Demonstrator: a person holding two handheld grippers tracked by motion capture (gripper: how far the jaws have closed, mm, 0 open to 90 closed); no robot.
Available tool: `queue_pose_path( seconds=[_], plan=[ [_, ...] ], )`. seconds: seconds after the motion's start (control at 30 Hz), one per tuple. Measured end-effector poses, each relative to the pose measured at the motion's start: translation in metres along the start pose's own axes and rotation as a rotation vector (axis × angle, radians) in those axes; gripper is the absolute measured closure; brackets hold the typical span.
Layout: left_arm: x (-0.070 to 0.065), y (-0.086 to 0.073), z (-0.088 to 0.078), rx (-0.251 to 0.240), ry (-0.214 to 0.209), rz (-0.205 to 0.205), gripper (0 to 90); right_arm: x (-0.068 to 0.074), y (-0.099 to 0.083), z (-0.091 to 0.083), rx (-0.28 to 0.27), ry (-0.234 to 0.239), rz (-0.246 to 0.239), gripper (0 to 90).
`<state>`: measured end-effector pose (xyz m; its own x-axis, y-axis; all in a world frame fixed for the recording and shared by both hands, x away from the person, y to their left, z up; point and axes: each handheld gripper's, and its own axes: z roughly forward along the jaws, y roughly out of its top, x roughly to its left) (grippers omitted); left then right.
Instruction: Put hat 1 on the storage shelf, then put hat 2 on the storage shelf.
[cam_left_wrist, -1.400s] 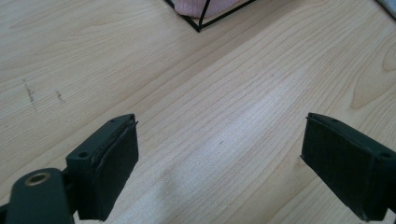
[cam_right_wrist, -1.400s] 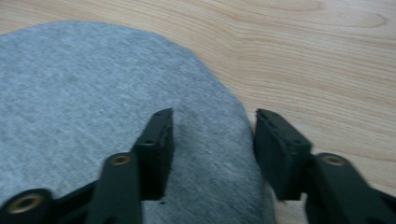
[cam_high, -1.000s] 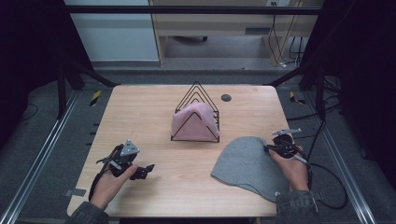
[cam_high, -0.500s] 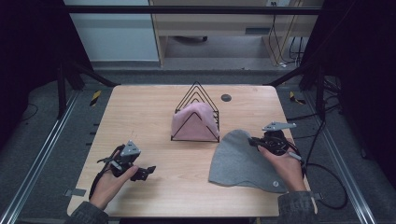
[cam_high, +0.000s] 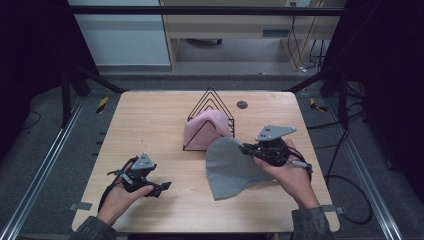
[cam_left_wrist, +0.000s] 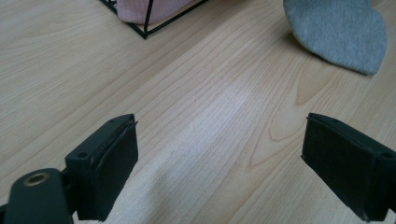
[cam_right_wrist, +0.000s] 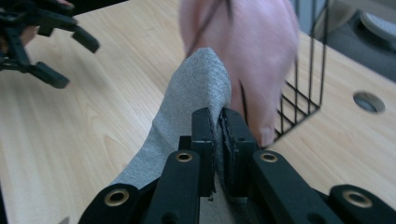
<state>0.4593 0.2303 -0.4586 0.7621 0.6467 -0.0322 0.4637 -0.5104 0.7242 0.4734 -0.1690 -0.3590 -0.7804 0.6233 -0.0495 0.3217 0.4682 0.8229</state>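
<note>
From above, my right gripper (cam_high: 248, 148) pinches the grey hat (cam_high: 231, 169) by its edge, beside the wire rack (cam_high: 209, 120); it droops, soft and light. My left gripper (cam_left_wrist: 224, 172) gapes over bare table (cam_left_wrist: 196, 93). Along my right jaws, cloth folds limp, so I'd grip the hem.
</note>
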Motion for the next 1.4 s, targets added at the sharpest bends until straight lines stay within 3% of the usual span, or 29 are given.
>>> queue_pose_path(
  seconds=[0.13, 0.33, 0.6, 1.07, 1.23, 1.4],
  plan=[
    [-0.002, 0.002, -0.002, -0.023, -0.021, 0.01, 10.4, 0.025, 0.029, 0.0, -0.024, 0.026, -0.09, 85.1],
    [-0.005, 0.005, -0.003, -0.056, -0.077, 0.021, 11.3, 0.043, 0.059, 0.01, -0.024, 0.073, -0.164, 85.0],
    [-0.007, 0.008, -0.005, -0.088, -0.095, 0.021, 14.6, 0.051, 0.085, 0.025, -0.014, 0.121, -0.188, 85.1],
    [-0.001, 0.014, -0.019, -0.161, -0.058, 0.005, 20.3, 0.058, 0.113, 0.017, -0.057, 0.13, -0.22, 85.1],
    [0.0, 0.034, -0.025, -0.194, -0.047, 0.019, 24.0, 0.06, 0.12, 0.013, -0.079, 0.136, -0.217, 85.1],
    [-0.002, 0.053, -0.019, -0.187, -0.047, 0.036, 24.6, 0.059, 0.126, 0.008, -0.098, 0.132, -0.213, 85.1]
  ],
)
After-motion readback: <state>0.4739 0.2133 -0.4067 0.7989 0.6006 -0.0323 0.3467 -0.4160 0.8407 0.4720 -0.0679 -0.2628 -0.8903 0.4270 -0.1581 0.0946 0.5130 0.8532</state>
